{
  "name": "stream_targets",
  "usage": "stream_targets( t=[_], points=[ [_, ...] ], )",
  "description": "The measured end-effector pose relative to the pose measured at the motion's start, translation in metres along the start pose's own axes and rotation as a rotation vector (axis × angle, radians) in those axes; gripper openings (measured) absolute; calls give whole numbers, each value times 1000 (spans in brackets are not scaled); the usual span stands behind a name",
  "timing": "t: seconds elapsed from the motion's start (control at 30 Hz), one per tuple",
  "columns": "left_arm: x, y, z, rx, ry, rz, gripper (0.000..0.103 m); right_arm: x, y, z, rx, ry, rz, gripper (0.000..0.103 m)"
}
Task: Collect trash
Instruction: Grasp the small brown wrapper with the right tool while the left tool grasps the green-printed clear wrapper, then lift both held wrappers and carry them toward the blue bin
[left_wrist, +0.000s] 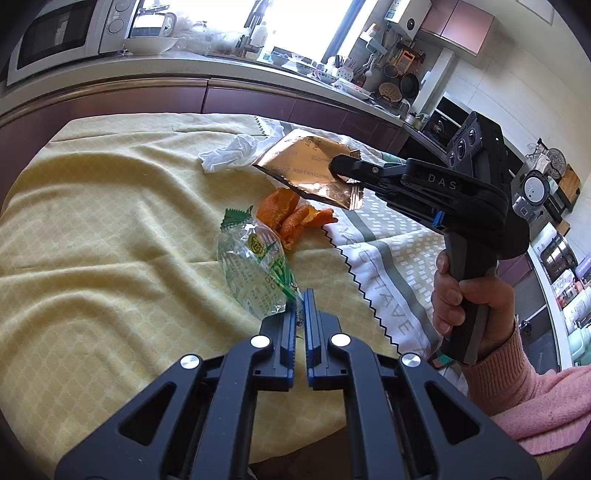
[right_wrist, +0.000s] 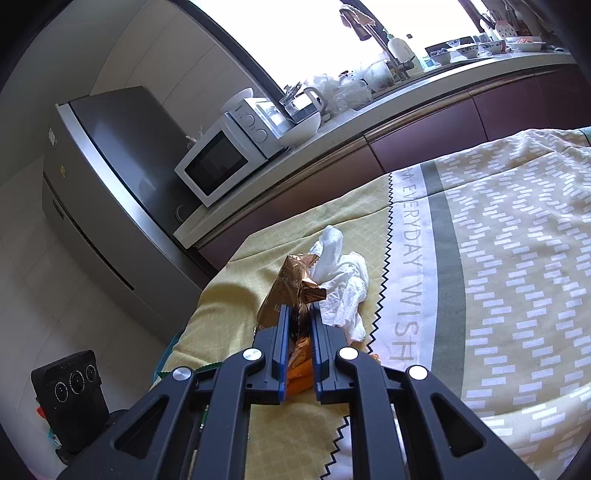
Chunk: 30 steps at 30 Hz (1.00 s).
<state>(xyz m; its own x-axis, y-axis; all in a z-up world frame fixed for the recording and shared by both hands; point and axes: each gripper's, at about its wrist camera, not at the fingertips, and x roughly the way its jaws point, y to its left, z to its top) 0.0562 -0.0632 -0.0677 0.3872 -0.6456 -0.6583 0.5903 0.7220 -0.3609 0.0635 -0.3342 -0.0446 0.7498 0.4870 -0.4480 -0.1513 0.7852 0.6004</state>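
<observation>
Left gripper (left_wrist: 300, 306) jaws clenched on clear green-printed wrapper (left_wrist: 255, 266), right gripper (right_wrist: 300, 317) jaws pinching copper foil packet (right_wrist: 291, 288), crumpled tissue (right_wrist: 341, 280) just beside, orange peel (left_wrist: 291, 218) on yellow cloth (left_wrist: 92, 221)

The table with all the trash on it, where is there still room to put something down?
The yellow cloth is bare left of the clear wrapper, out to the table's edge. The patterned cloth right of its zigzag border is bare too. It is crowded in the middle: the crumpled tissue, copper foil packet, orange peel and wrapper sit close together.
</observation>
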Motion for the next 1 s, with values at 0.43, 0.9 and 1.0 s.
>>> stream_targets(
  t=[0.43,0.9,1.0],
  points=[
    [-21,11,-1,-7,-35,41,3,4,16,-1,-28,8,42,10],
    [-37,18,-4,-14,-58,78,3,20,34,-7,-54,46,86,10],
    [-41,22,-5,-21,-65,86,3,22,39,-8,-58,54,96,10]
  ],
)
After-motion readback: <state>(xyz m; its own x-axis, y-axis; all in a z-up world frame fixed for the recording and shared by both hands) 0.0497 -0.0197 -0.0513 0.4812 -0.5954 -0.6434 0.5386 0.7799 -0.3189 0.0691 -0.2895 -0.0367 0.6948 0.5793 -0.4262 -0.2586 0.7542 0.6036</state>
